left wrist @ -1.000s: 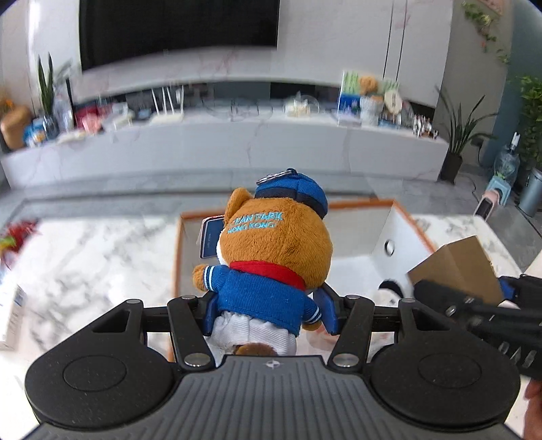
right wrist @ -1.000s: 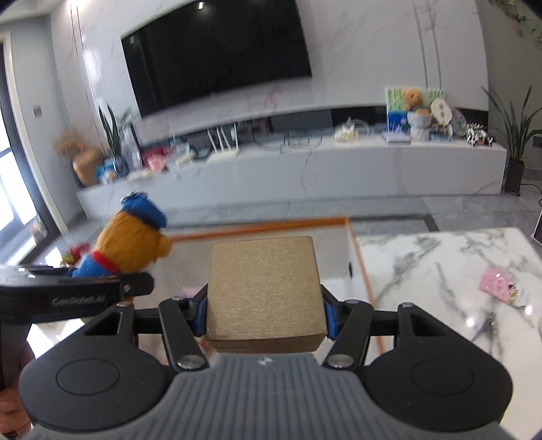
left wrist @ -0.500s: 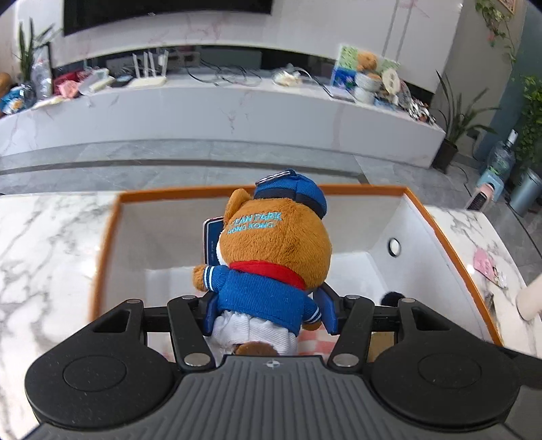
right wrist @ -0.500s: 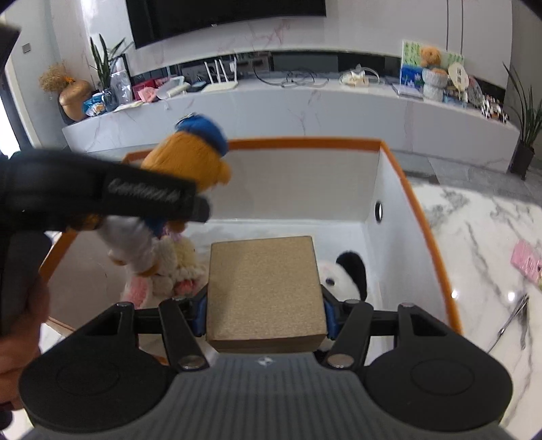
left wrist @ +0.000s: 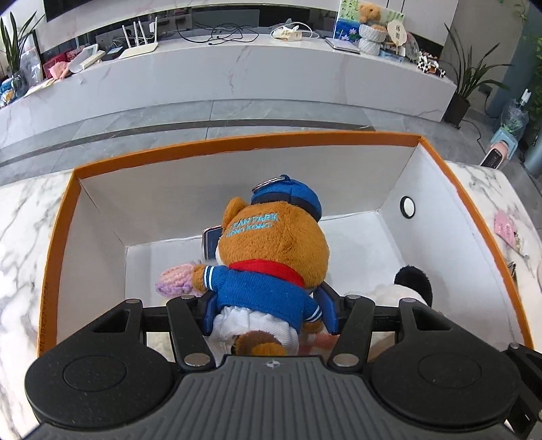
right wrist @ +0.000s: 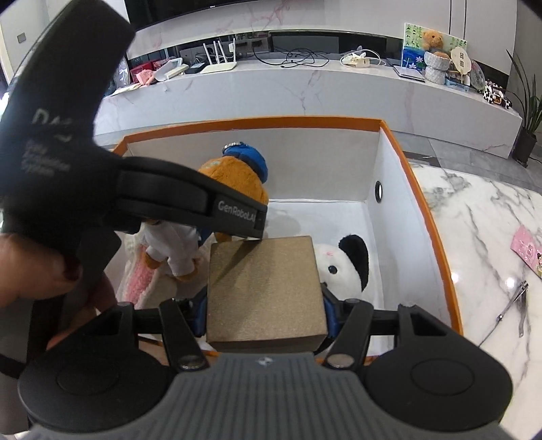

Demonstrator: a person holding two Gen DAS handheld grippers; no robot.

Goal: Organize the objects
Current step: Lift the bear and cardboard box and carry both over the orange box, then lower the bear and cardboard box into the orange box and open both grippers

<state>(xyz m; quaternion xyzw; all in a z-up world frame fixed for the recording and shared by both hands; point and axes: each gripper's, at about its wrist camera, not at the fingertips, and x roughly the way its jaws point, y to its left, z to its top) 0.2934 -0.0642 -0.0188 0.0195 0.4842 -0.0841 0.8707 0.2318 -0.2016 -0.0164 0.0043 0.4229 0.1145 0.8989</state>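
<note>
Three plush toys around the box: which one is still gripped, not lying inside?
The bear in the blue cap and jacket: the left gripper clamps its body above the box. The panda and the pink knit toy lie on the bottom.

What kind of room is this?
Most likely a home living room: a long marble TV console with a router and cables, a dark screen on the wall above it, and potted plants beside it.
</note>
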